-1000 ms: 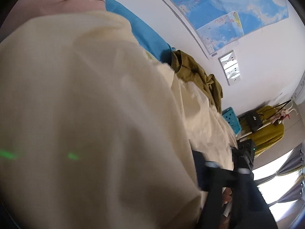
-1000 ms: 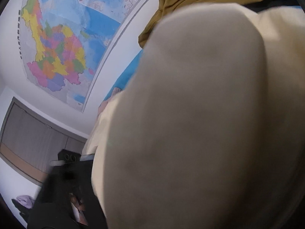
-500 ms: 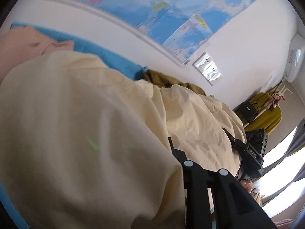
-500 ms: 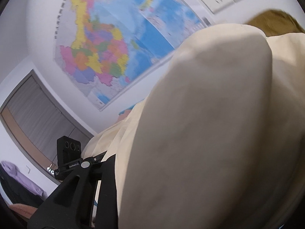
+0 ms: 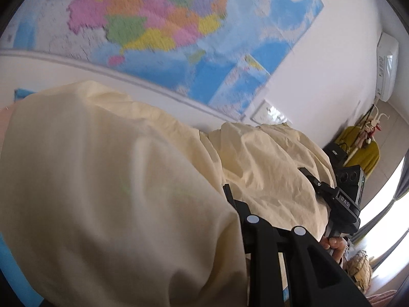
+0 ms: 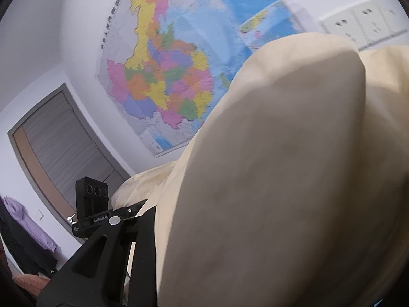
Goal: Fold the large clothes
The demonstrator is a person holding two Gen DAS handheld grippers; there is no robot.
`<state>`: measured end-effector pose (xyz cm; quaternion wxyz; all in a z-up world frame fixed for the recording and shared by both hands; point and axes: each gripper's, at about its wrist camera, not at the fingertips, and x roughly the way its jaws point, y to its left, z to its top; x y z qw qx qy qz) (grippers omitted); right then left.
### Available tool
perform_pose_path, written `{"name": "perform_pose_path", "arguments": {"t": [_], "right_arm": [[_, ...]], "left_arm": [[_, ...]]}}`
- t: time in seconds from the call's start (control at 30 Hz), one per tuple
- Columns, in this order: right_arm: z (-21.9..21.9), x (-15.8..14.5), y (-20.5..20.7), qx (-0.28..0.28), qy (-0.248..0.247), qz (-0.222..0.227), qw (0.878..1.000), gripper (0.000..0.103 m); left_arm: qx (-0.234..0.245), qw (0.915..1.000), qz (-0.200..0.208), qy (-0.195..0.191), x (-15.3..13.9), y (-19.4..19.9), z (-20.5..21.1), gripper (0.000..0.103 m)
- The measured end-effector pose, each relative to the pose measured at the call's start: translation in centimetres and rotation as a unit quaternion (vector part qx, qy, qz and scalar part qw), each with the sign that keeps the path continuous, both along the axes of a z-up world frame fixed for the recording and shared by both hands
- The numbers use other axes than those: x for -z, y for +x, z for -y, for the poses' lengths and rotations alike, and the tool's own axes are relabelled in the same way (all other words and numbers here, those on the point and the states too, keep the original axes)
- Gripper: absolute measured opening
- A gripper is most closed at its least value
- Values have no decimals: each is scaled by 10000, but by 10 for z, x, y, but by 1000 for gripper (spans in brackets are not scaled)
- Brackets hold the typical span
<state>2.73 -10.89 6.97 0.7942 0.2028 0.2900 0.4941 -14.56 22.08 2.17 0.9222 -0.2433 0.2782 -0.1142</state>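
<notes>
One cream garment [image 5: 133, 179] hangs lifted in front of the wall map [image 5: 179, 33], draped over both cameras. The left gripper [image 5: 230, 199] fingers are clenched on its cloth, and the right gripper [image 6: 148, 212] fingers likewise grasp it; both pairs have just been closing. A hand [image 5: 334, 245] grips the right tool's handle below.
</notes>
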Motion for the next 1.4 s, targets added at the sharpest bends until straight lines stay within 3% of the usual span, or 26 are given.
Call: {"name": "perform_pose_path", "arguments": {"t": [0.13, 0.53, 1.13, 1.4], "right_arm": [[-17, -8, 7, -225, 22, 104, 9997, 23], [-133, -32, 37, -924, 37, 224, 9955, 23], [-270, -22, 57, -1556, -58, 20, 9878, 23], [-325, -6, 54, -1734, -51, -89, 9848, 23]], "left_arm": [[-282, 9994, 97, 164, -15, -1, -26, 23], [-1176, 9916, 57, 542, -43, -2, -115, 24], [-2216, 9705, -123, 940, -52, 5, -232, 24], [-2646, 9599, -141, 918, -44, 8, -291, 23]]}}
